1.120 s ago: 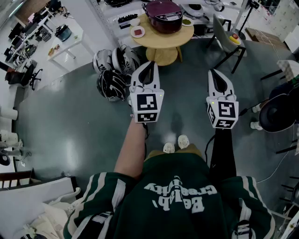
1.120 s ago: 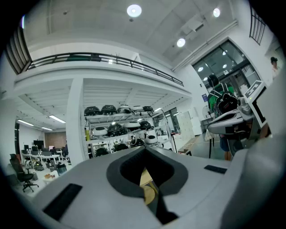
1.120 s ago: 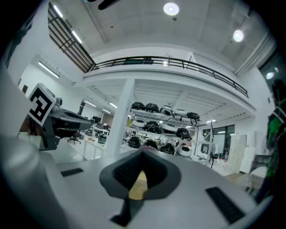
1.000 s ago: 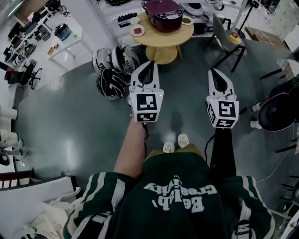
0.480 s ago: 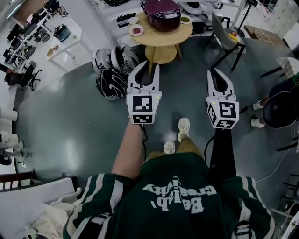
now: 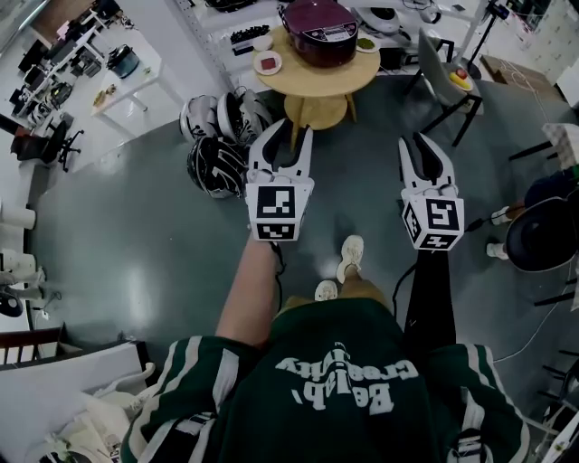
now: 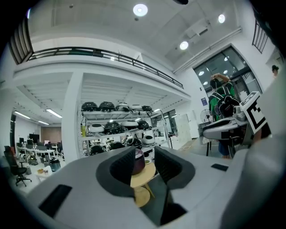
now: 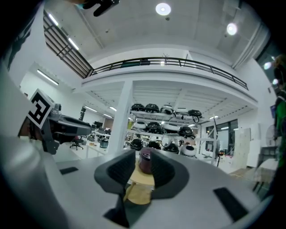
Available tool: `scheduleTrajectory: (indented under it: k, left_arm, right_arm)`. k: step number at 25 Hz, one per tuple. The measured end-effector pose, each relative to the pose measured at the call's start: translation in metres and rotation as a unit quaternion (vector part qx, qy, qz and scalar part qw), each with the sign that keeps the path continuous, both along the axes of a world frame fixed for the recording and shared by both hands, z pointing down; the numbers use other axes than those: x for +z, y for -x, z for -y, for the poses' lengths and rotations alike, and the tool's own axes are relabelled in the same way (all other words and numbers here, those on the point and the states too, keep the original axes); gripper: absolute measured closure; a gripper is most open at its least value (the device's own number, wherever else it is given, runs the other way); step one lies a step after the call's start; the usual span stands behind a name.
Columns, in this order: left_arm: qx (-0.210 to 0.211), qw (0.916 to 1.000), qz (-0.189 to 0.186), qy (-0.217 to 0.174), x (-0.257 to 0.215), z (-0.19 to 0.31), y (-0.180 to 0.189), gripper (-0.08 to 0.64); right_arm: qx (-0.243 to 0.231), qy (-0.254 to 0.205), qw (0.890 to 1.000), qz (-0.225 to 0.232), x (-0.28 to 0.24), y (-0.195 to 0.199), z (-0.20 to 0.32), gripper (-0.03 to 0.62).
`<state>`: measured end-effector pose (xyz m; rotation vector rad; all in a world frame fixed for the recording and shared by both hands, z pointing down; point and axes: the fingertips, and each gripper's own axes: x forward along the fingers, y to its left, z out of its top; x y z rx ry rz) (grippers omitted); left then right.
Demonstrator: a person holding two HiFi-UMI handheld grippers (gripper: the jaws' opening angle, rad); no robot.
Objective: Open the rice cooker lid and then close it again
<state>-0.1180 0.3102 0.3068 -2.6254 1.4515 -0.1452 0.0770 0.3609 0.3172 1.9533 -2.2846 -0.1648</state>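
A dark maroon rice cooker (image 6: 317, 27) with its lid down stands on a round wooden table (image 6: 312, 77) some way ahead of me. My left gripper (image 6: 290, 129) and right gripper (image 6: 425, 145) hang level above the floor, well short of the table. Both sets of jaws have just been opening and hold nothing. In the left gripper view the rice cooker (image 7: 139, 161) and table (image 7: 142, 176) show far off between the left gripper (image 7: 145, 164) jaws. The right gripper (image 8: 143, 169) frames the rice cooker (image 8: 145, 161) the same way.
Small dishes (image 6: 269, 61) sit on the table beside the cooker. Several helmets (image 6: 222, 136) lie on the floor left of the table. A chair (image 6: 443, 77) stands to its right, a white desk (image 6: 127, 77) far left. Shelves of helmets (image 7: 116, 129) rise behind.
Both grippers' jaws, shut a second ago, now stand apart. The person has stepped one foot forward and both grippers have moved slightly ahead.
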Motion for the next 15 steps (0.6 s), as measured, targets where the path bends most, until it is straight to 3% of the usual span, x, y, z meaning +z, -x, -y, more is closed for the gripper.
scheduleTrajectory:
  k: [15]
  left_arm:
    - [-0.026, 0.9995, 0.005, 0.013, 0.014, 0.128, -0.045, 0.425]
  right_arm:
    - [-0.027, 0.004, 1.000, 0.010, 0.009, -0.049, 0.138, 0.477]
